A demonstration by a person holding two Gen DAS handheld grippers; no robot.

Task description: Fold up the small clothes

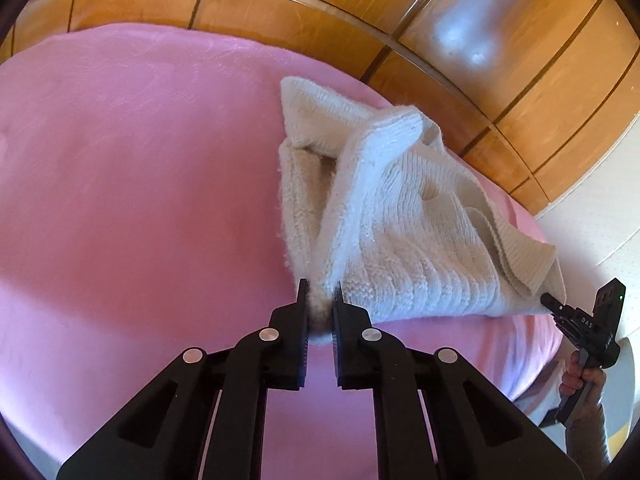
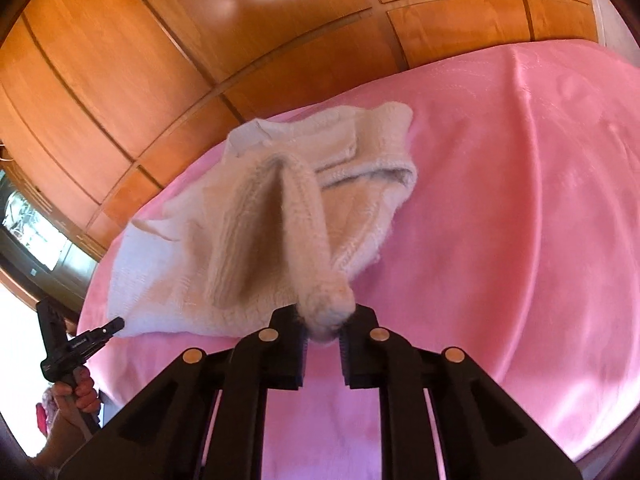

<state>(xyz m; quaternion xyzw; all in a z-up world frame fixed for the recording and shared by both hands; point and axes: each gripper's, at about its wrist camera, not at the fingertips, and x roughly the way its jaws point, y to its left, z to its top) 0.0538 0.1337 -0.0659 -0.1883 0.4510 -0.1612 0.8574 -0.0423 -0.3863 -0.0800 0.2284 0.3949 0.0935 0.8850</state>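
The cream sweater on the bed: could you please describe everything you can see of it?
The sweater is cream, fluffy ribbed knit, small and rumpled, partly folded on the pink bedspread. The left gripper and the right gripper each pinch a near corner in shut jaws, lifting both into ridges. The rest lies on the bed.

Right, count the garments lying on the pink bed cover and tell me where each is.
1. A single cream knitted sweater lies on the pink bed cover, near the edge by the wooden wardrobe, pinched by both grippers. Anything underneath it would be hidden.
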